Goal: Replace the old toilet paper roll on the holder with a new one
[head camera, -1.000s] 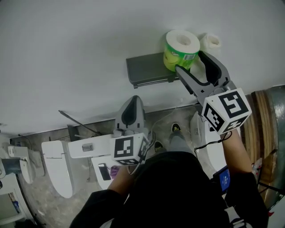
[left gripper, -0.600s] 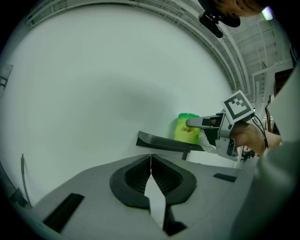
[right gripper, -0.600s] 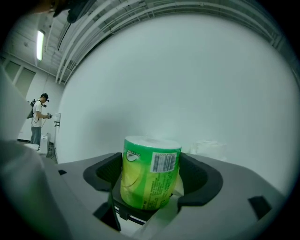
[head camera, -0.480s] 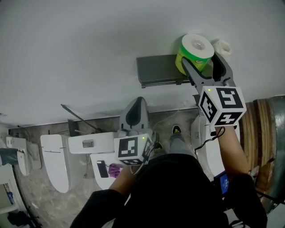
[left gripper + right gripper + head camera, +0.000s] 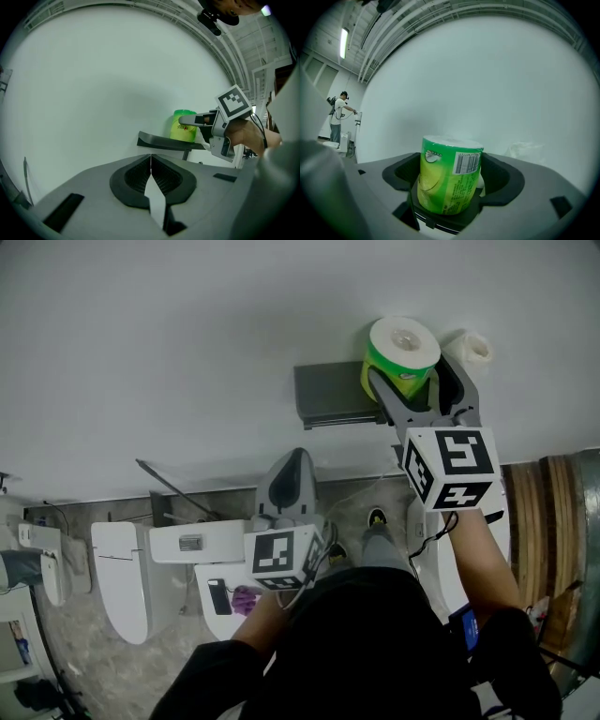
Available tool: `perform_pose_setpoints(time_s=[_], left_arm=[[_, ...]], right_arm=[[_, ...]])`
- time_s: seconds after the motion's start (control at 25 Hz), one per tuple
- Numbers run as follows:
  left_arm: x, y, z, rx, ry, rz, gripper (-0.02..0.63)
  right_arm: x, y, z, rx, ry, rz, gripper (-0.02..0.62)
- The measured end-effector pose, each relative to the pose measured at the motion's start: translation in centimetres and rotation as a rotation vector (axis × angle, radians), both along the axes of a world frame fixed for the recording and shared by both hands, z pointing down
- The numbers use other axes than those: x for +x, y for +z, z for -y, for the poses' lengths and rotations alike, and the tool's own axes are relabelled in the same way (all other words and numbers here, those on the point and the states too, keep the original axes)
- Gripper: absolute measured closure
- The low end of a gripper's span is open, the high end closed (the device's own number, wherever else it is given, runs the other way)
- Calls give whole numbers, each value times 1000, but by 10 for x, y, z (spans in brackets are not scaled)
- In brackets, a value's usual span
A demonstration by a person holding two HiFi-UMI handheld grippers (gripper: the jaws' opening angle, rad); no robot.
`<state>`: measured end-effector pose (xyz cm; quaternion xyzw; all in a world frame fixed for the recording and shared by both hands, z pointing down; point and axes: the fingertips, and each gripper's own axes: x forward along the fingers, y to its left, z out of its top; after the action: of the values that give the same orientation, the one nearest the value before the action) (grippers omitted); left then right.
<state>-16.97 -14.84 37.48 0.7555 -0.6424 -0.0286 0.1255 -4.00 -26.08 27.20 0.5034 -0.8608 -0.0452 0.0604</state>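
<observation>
Right tongs (image 5: 410, 371) stand spread around the green-wrapped toilet paper roll with a white top (image 5: 403, 341). Their jaws have just been opening, and the roll stands upright between them. From the right gripper view I see slack between the wrapper and the right-hand jaw, so I read no pinch on it. The roll sits on the near end of a flat dark grey shelf (image 5: 328, 395) fixed to the white wall (image 5: 187, 352). The rest of that shelf runs off to the left of the right tongs. Just beyond the right-hand jaw, against the wall, sits a smaller white roll (image 5: 469, 348), apart from the green one.

Left tongs (image 5: 150, 159) are pressed together with nothing between them. I hold them lower than the right tongs and off to their left, pointed at the bare wall. From the left gripper view, the shelf and the green roll lie ahead of them and to the right, well apart from their tips.
</observation>
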Motion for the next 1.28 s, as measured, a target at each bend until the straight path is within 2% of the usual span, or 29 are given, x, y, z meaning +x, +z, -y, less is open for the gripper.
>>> perform_pose_setpoints(time_s=[0.36,0.64,0.84,1.04,1.16,1.28], left_arm=[[6,-1,-8,-1,8,13,583],[5,0,-17,-12,5,17,583],[3,-4,-17,-4,8,23,583],[14,-6,-15,9,43,32,583],[23,-4,-10,13,58,33,583],[36,-3,-5,13,74,37,583]], right_arm=[[-5,0,3,31,-3,23,209],[-10,-8,-6,4,-105,59,210],[-7,-52,-27,103,-164,114,210],[29,-114,-54,217,-188,217,210],[62,-140,-66,318,-140,194,210],[99,-156,-73,417,-68,117,210]])
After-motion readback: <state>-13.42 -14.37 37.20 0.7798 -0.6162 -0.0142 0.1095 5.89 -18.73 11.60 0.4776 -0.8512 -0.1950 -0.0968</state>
